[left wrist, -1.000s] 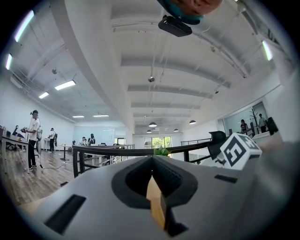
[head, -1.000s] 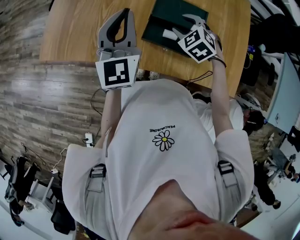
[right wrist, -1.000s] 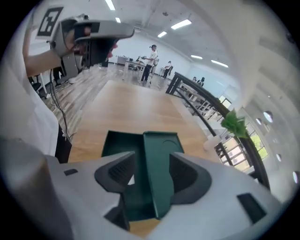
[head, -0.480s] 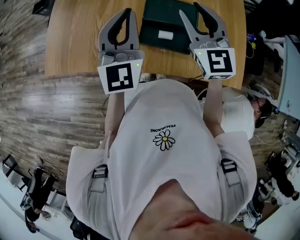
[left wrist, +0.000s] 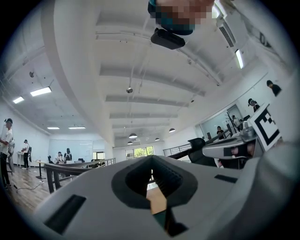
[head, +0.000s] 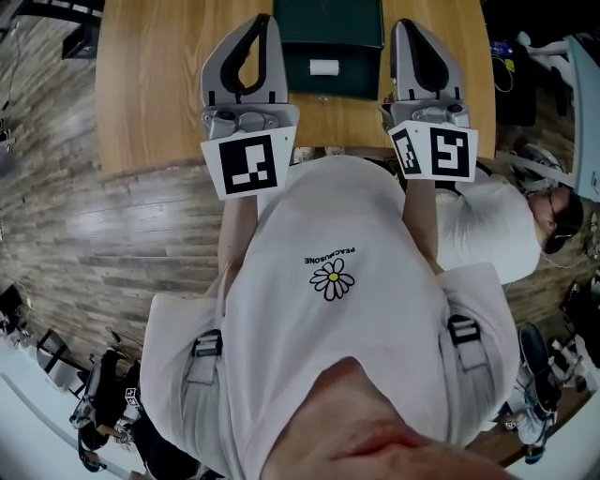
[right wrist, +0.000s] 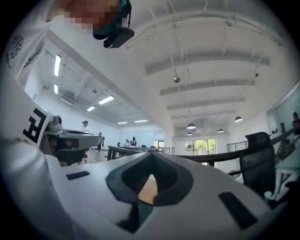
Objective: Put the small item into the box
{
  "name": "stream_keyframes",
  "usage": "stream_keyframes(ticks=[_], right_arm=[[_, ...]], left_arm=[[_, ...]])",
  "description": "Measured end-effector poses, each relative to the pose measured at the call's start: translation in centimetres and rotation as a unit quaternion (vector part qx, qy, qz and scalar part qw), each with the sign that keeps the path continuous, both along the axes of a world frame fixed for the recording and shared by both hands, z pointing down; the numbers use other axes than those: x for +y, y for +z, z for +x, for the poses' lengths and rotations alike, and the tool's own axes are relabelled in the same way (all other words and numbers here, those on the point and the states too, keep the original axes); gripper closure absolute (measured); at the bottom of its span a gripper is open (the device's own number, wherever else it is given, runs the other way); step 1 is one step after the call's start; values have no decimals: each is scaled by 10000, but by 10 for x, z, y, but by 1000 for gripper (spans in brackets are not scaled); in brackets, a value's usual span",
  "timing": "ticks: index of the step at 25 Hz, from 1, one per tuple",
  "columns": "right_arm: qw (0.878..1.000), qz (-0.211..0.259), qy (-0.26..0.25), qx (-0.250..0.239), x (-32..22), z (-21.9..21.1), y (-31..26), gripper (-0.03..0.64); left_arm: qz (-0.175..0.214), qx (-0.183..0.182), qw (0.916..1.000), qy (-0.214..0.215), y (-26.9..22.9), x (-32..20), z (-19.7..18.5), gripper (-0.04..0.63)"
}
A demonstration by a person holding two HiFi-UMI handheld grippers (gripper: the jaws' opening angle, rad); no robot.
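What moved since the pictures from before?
The right gripper drew back out of the green box, leaving the small white item lying inside. Its jaws have just closed with nothing between them. The left gripper stayed shut beside the box.

The person holds both grippers up in front of the chest, side by side, pointing toward the far side and roughly level. The left gripper (head: 256, 28) is on the left. Its jaws meet at the tips with nothing between them, leaving only the oval gap behind the tips. The right gripper (head: 410, 30) is on the right, well apart from the left one and equally far out. Its jaws have just been closing and now meet, with nothing between them. The left marker cube (head: 248, 161) and right marker cube (head: 433, 150) face up toward the head. The left forearm (head: 237, 230) and right forearm (head: 419, 217) run back from the cubes on either side of the chest.
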State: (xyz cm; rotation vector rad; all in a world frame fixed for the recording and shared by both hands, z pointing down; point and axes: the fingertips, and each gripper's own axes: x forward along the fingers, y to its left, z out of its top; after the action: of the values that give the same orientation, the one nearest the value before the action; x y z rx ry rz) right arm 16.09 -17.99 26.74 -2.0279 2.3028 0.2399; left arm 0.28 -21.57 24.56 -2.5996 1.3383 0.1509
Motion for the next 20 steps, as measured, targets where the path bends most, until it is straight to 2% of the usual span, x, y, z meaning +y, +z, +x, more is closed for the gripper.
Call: stream_keyframes(ticks=[2, 6, 20], right_arm=[[9999, -25, 117, -51, 3, 4, 4, 611], [9994, -150, 259, 144, 7, 7, 12, 612], [9988, -186, 390, 244, 14, 15, 11, 612]], left_arm=[[11, 3, 10000, 69, -1, 1, 5, 578], [10, -22, 9998, 185, 0, 3, 15, 578], [38, -38, 9994, 334, -1, 5, 28, 578]])
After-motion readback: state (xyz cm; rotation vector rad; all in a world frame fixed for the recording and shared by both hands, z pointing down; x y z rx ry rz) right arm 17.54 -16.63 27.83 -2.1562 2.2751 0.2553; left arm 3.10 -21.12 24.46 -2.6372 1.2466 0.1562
